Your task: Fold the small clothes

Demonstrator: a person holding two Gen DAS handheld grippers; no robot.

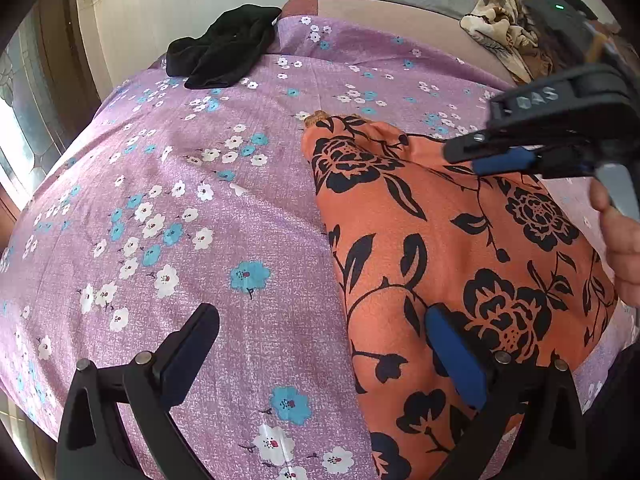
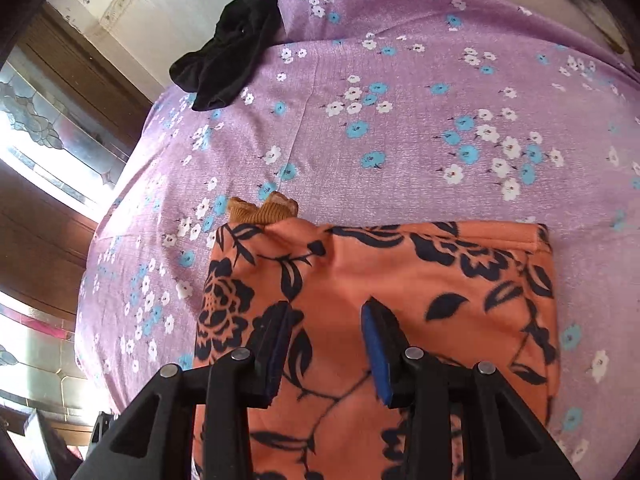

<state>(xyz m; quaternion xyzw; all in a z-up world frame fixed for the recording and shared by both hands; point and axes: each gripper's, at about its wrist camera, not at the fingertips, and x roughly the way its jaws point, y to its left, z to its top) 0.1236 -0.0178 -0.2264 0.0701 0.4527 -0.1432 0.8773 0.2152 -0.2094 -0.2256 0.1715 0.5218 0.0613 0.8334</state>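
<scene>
An orange garment with a black flower print (image 1: 448, 248) lies folded flat on the purple flowered bedsheet (image 1: 224, 208). It also shows in the right wrist view (image 2: 400, 280), with a brown knit edge (image 2: 264, 208) sticking out at its far left corner. My left gripper (image 1: 320, 344) is open and empty, low over the garment's left edge. My right gripper (image 2: 324, 344) is open and empty, just above the garment's middle. The right gripper also shows in the left wrist view (image 1: 472, 156), above the garment's far part.
A crumpled black garment (image 1: 224, 48) lies at the sheet's far left corner, also in the right wrist view (image 2: 232, 48). A patterned beige cloth (image 1: 504, 28) lies at the far right. A window (image 2: 48, 136) is at left.
</scene>
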